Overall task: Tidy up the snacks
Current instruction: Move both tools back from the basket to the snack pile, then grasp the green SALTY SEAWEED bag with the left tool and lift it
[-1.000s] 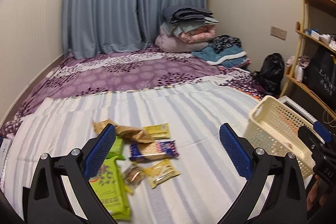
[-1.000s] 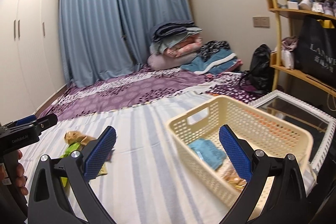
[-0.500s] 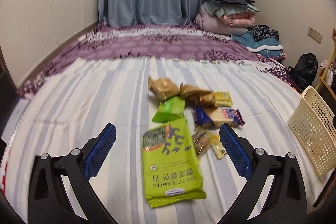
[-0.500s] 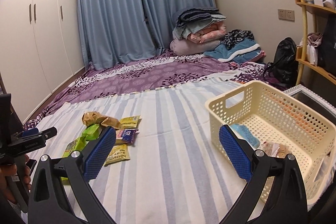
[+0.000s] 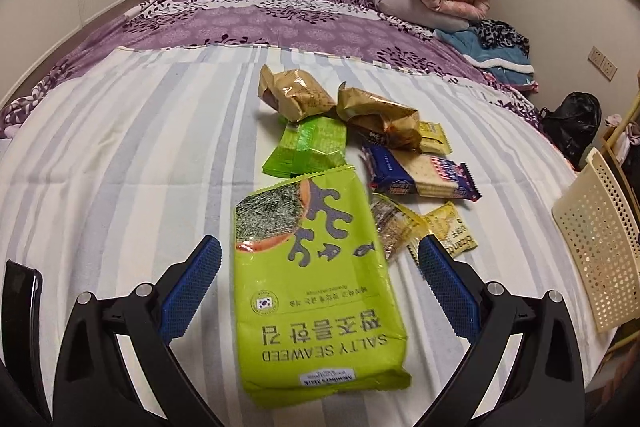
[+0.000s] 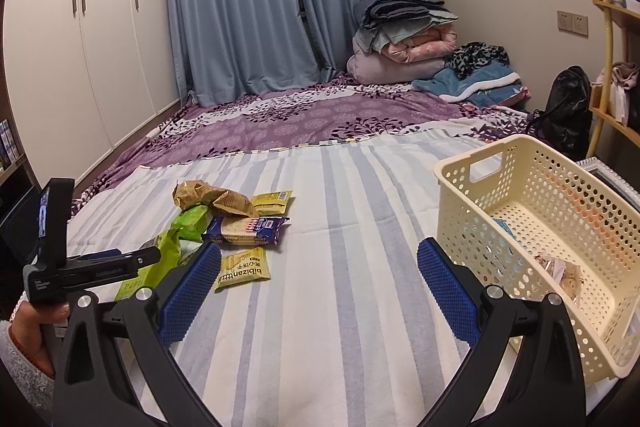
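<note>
A pile of snack packets lies on the striped bedsheet. A big green salty seaweed bag (image 5: 316, 279) lies nearest, right between the fingers of my open, empty left gripper (image 5: 318, 275), which hovers over it. Beyond it are a small green packet (image 5: 308, 147), two gold wrappers (image 5: 296, 95), a blue cracker pack (image 5: 420, 173) and small yellow packets (image 5: 450, 229). My right gripper (image 6: 318, 279) is open and empty over bare sheet, between the pile (image 6: 240, 223) and the cream basket (image 6: 472, 187), which holds a blue packet and a clear-wrapped snack (image 6: 560, 273).
Folded quilts (image 6: 404, 39) and a blue blanket are stacked at the far wall. A black bag (image 6: 568, 107) and a wooden shelf stand at the right. The left hand-held gripper (image 6: 80, 263) shows at the left of the right wrist view. The basket's side (image 5: 596, 239) is at the bed's right edge.
My left gripper has swung left and come down close over the snack pile, now straddling the seaweed bag. My right gripper has drawn back from the basket and turned toward the pile.
</note>
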Demonstrator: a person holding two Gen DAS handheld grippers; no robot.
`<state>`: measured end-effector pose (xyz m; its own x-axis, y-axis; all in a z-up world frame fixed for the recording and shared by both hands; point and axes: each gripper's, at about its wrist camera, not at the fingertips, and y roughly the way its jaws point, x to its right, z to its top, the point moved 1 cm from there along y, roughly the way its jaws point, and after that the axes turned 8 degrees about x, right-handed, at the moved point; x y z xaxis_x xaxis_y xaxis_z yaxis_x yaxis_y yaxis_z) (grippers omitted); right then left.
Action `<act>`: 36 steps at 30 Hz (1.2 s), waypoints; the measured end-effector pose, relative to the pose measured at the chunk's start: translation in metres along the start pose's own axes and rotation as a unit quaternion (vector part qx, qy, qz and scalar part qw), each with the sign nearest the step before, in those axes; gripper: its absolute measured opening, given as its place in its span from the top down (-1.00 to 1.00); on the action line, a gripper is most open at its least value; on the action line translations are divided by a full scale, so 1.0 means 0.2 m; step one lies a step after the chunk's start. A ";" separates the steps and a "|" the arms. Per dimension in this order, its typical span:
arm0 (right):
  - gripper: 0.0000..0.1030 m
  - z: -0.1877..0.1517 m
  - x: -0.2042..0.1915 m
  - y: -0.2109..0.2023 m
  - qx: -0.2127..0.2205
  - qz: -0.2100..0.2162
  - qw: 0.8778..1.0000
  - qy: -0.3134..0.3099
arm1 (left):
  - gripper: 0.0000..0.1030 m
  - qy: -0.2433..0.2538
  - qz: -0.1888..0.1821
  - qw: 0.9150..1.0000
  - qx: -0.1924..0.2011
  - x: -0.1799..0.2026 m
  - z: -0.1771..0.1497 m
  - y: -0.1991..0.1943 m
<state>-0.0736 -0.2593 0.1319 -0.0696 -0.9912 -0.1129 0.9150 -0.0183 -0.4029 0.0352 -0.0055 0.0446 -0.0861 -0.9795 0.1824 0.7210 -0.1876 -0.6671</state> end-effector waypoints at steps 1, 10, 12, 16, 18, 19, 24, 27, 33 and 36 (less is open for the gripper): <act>-0.90 0.00 0.00 0.00 -0.001 0.000 1.000 0.000 | -0.94 -0.004 0.001 1.000 -0.004 -0.01 0.00 0.02; -0.90 -0.04 -0.05 0.06 -0.021 0.011 1.000 -0.007 | -0.94 -0.046 -0.014 0.998 -0.032 -0.10 -0.03 0.12; -0.90 -0.05 -0.06 0.08 -0.025 0.013 1.000 -0.010 | -0.94 -0.049 -0.016 0.998 -0.036 -0.10 -0.03 0.14; -0.90 -0.07 -0.08 0.10 -0.034 0.016 0.999 -0.013 | -0.94 -0.057 -0.014 0.997 -0.046 -0.11 -0.04 0.17; -0.90 -0.08 -0.09 0.12 -0.040 0.019 0.999 -0.013 | -0.94 -0.061 -0.006 0.997 -0.053 -0.12 -0.05 0.18; -0.90 -0.08 -0.09 0.13 -0.042 0.021 0.999 -0.013 | -0.94 -0.060 -0.003 0.997 -0.056 -0.13 -0.05 0.19; -0.90 -0.12 -0.12 0.19 -0.060 0.030 0.998 -0.016 | -0.81 -0.048 0.015 0.997 -0.055 -0.14 -0.07 0.18; -0.90 -0.14 -0.15 0.24 -0.075 0.039 0.996 -0.015 | -0.59 -0.047 0.020 0.997 -0.049 -0.17 -0.07 0.16; -0.90 -0.17 -0.23 0.37 -0.103 0.061 0.993 -0.023 | -0.55 -0.056 0.030 0.998 -0.030 -0.24 -0.06 0.09; -0.90 -0.20 -0.29 0.45 -0.116 0.069 0.990 -0.043 | -0.55 -0.061 0.032 0.997 -0.018 -0.27 -0.04 0.05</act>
<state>-0.0034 -0.1986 0.0663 0.0933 -0.9898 -0.1081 0.7967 0.1394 -0.5881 0.0421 0.0455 0.0231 0.0457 -0.9737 0.2231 0.6963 -0.1291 -0.7061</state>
